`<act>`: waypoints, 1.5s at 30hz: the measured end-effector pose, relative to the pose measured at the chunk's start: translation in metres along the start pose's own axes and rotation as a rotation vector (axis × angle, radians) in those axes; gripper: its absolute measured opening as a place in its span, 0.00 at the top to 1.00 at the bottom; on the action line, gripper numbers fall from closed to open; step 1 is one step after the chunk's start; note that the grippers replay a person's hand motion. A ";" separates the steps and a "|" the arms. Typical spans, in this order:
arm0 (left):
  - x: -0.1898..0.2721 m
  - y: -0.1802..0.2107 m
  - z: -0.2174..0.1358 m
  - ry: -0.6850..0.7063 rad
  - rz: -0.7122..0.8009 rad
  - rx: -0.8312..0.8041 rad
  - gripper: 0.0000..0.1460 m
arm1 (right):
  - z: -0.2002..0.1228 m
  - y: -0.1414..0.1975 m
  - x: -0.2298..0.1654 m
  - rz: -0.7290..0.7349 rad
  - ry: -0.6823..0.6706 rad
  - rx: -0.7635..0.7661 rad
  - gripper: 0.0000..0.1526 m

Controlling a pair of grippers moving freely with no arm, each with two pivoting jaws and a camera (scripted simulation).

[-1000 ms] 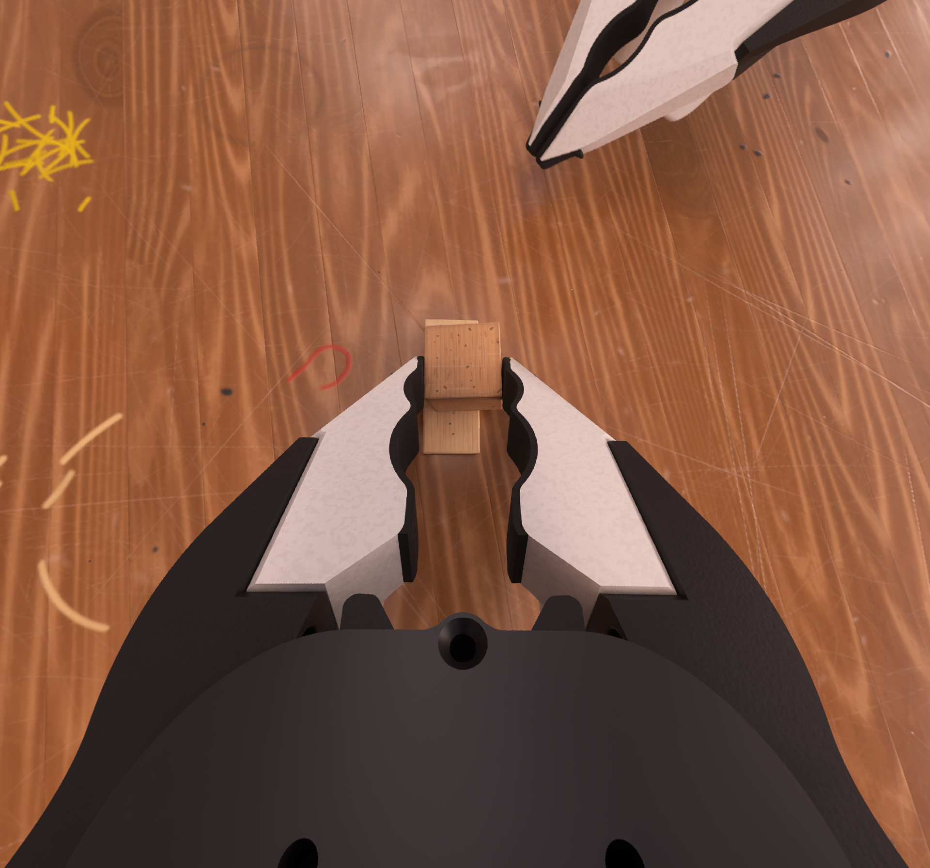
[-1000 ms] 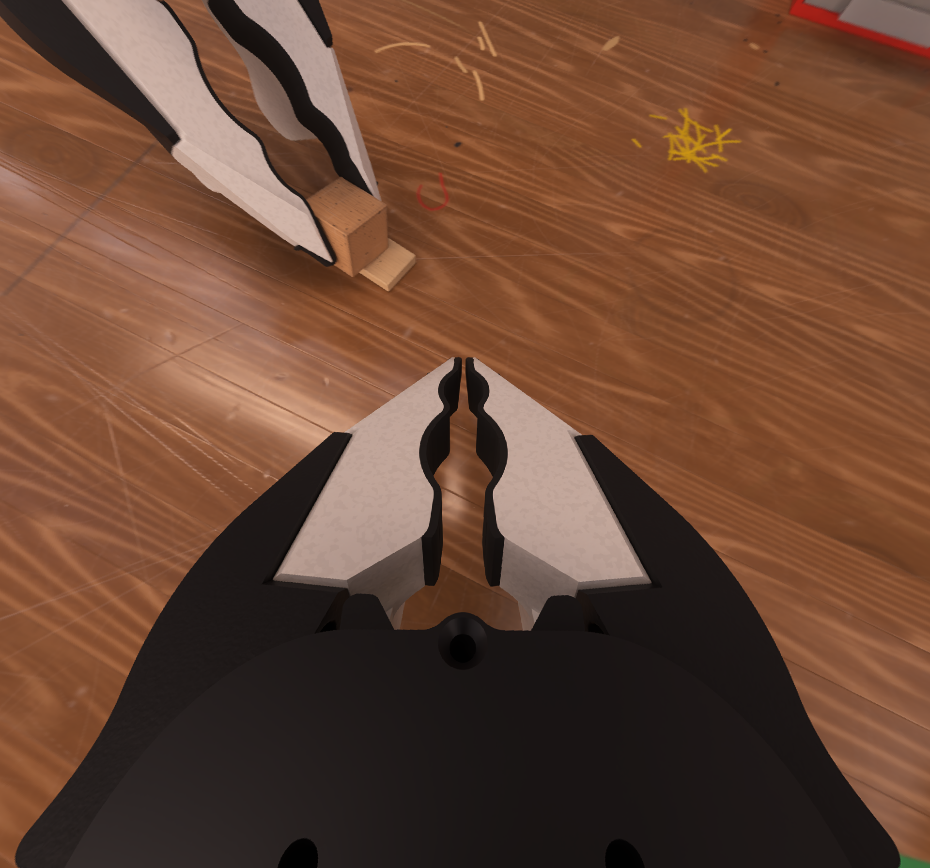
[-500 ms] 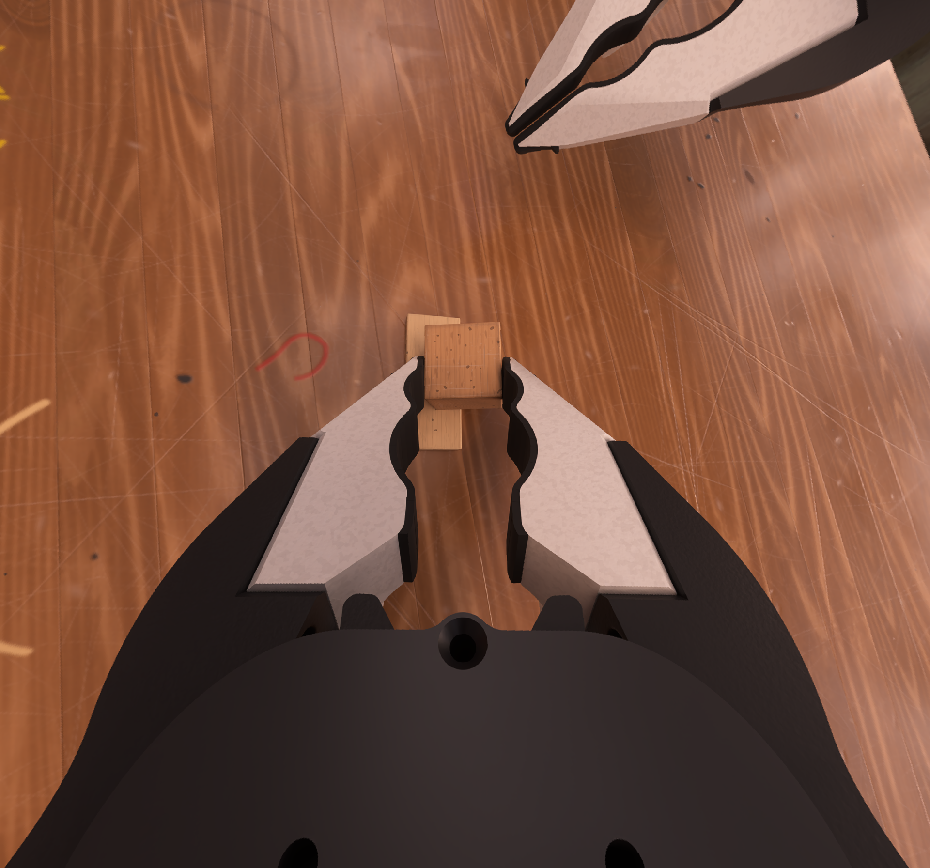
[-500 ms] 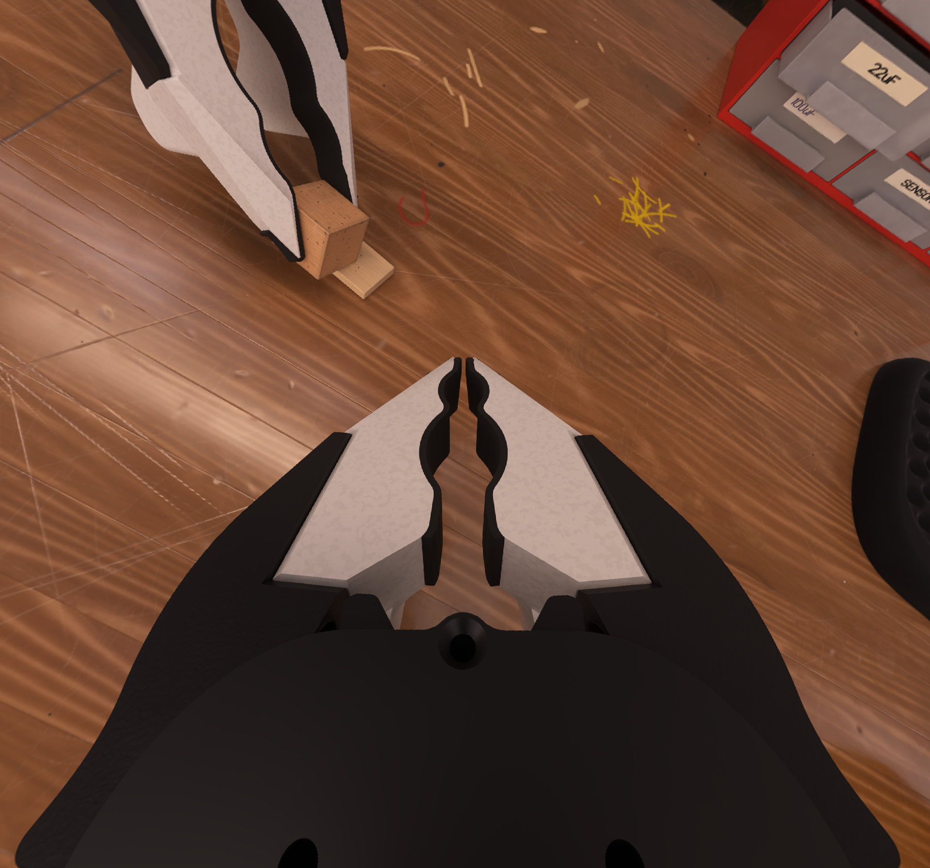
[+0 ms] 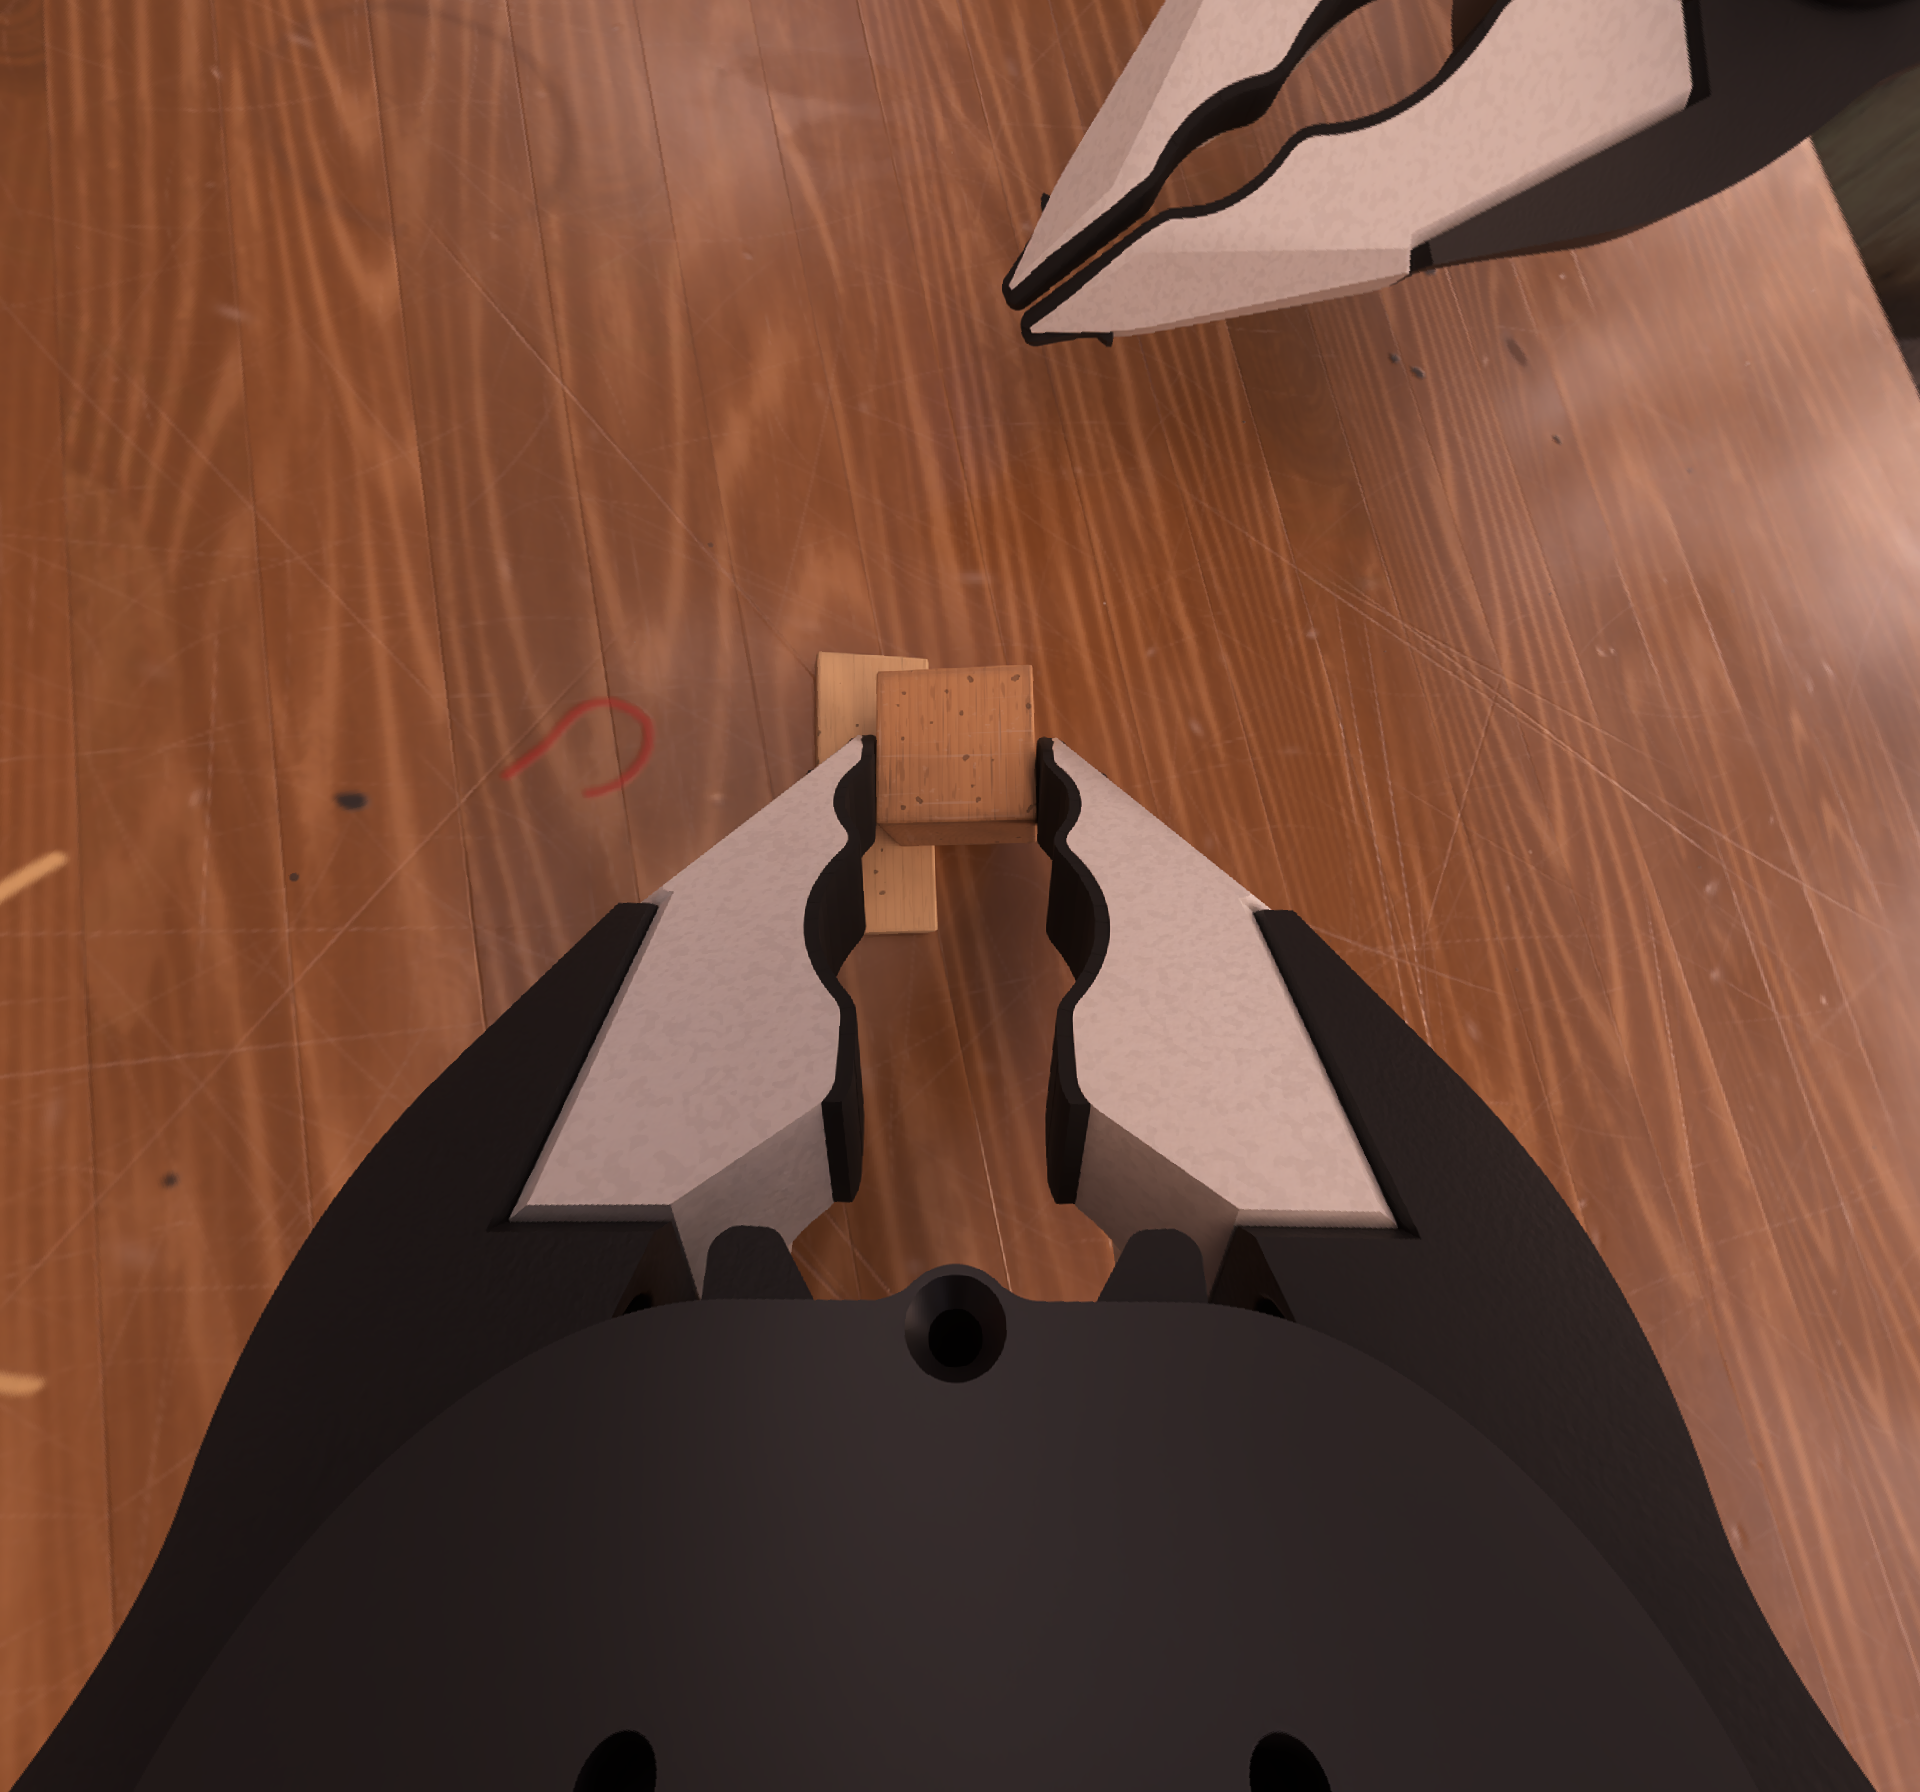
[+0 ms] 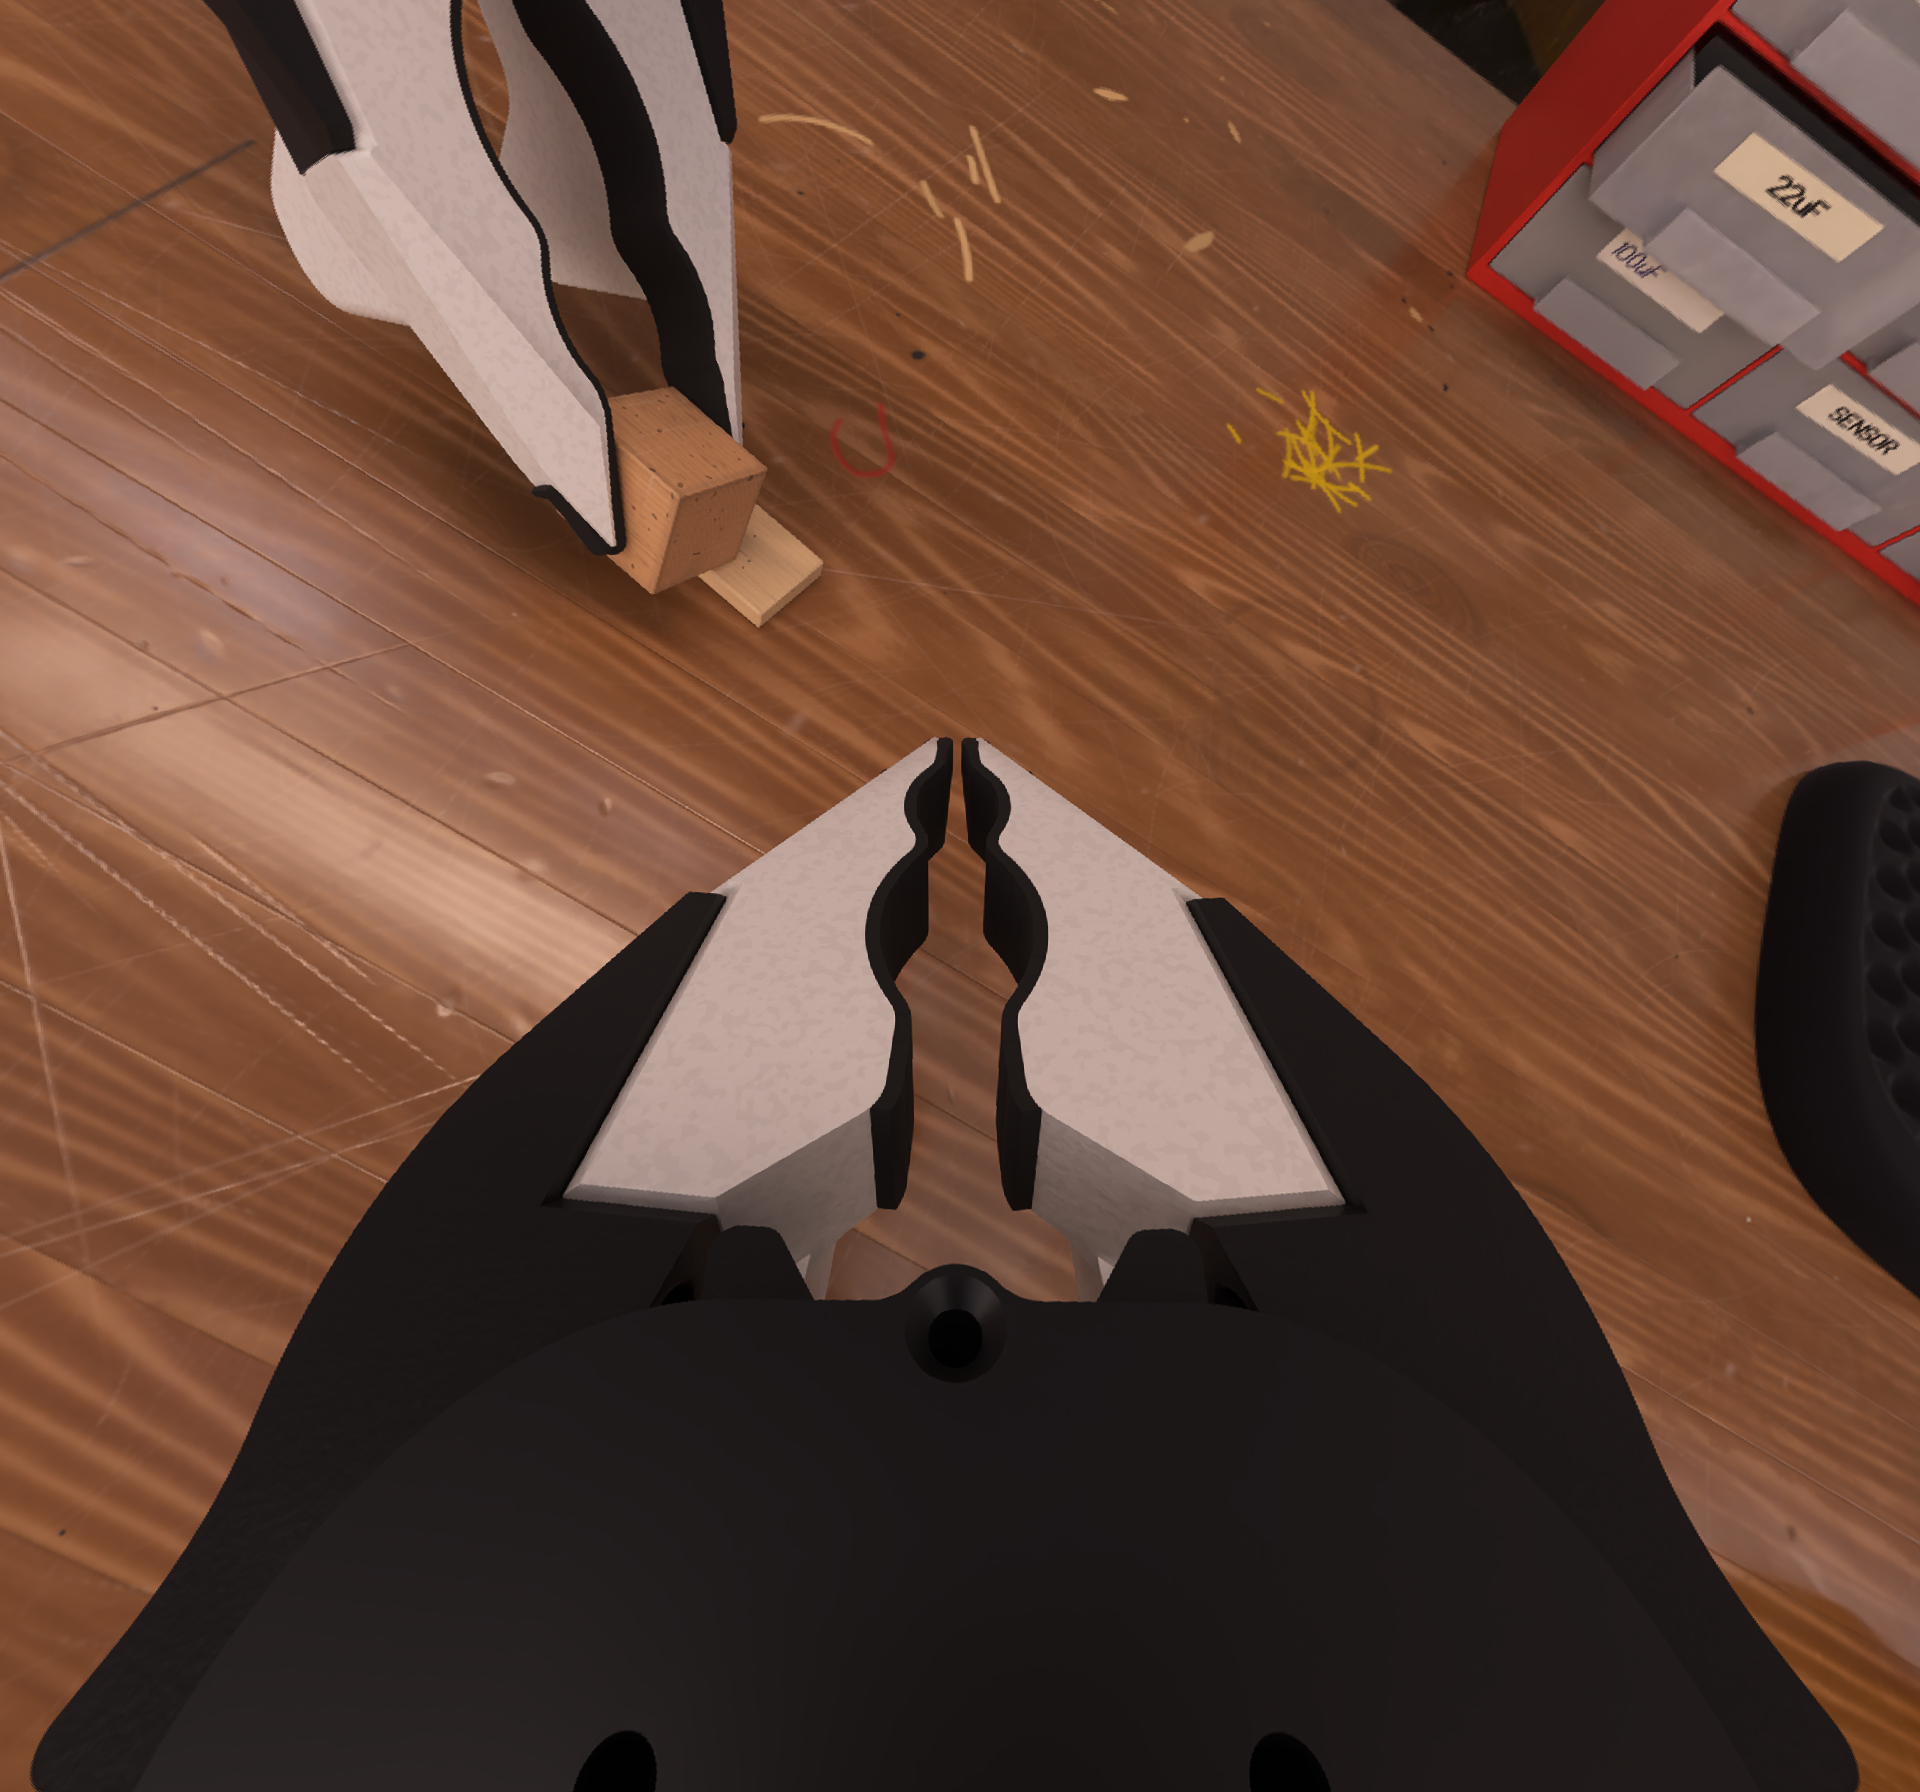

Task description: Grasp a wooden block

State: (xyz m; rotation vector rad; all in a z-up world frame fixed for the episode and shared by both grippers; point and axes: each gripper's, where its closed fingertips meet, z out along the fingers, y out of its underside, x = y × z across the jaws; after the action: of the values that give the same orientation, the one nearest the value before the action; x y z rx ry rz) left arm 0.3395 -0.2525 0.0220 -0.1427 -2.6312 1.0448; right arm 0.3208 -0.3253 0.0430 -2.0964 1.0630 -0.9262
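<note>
Left wrist view: left gripper (image 5: pixel 954 755) pinches block (image 5: pixel 956 745) at fingertips; we lift straight, slowly, clear of slat (image 5: pixel 899 885); right gripper (image 6: pixel 956 755) pressed together.

The thin wooden slat (image 5: pixel 899 885) lies partly hidden under the wooden block (image 5: pixel 956 743). The red drawer cabinet (image 6: pixel 1621 184) and black pad (image 6: pixel 1839 1015) are cut off at the right edge.

- I think I work in a workshop: a scratched wooden bench (image 6: pixel 1351 807).
- Red parts cabinet (image 6: pixel 1621 69) with labelled grey drawers.
- Near this cabinet, yellow shavings (image 6: pixel 1320 459).
</note>
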 end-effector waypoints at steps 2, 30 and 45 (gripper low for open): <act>0.000 0.000 0.000 0.011 -0.012 0.005 0.79 | 0.000 -0.001 0.000 -0.016 0.014 0.007 0.99; 0.002 0.000 0.000 0.041 -0.022 0.014 0.79 | -0.013 0.007 -0.032 -0.666 0.172 -0.023 1.00; 0.003 0.002 0.001 0.029 -0.007 -0.009 0.79 | -0.001 -0.002 -0.034 -0.072 -0.091 -0.055 0.85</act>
State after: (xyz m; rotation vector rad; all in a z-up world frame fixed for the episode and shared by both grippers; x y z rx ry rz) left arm 0.3363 -0.2514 0.0208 -0.1491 -2.6086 1.0209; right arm 0.3058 -0.2955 0.0347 -2.2131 0.9827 -0.8349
